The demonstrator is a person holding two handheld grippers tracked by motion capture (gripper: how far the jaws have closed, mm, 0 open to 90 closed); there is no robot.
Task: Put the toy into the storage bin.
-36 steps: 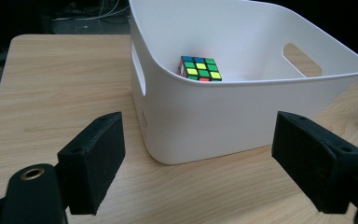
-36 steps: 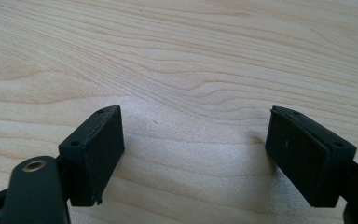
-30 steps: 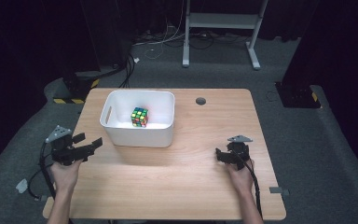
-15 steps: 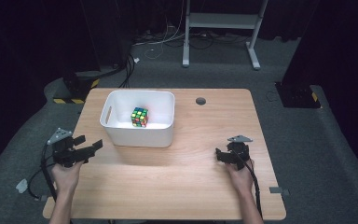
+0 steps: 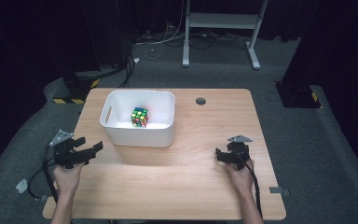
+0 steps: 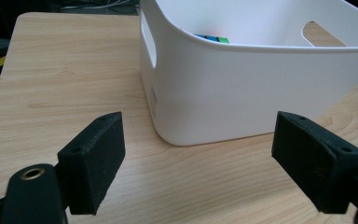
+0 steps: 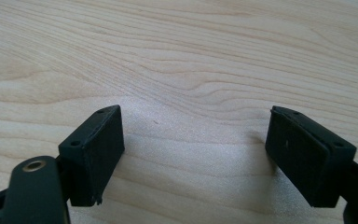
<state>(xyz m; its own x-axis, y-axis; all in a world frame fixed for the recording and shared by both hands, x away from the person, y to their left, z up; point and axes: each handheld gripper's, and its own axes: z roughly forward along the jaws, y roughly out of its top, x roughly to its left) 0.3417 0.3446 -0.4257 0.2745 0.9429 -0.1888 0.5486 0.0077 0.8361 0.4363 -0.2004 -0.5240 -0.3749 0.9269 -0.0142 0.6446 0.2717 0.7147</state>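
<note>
A multicoloured puzzle cube (image 5: 139,116) lies inside a white plastic bin (image 5: 140,135) at the table's back left. In the left gripper view the bin's near wall (image 6: 242,93) fills the upper right, and the cube's top edge (image 6: 212,38) peeks over the rim. My left gripper (image 5: 93,148) hovers low at the left table edge and points at the bin's near left corner. Its jaws stand wide apart with nothing between them (image 6: 198,158). My right gripper (image 5: 223,155) rests over bare wood at the front right, open and empty (image 7: 193,154).
The wooden table (image 5: 186,186) has a round cable hole (image 5: 200,101) at the back. The bin has handle slots in its end walls (image 6: 148,44). Grey carpet, cables and a white desk frame (image 5: 219,21) lie beyond the table.
</note>
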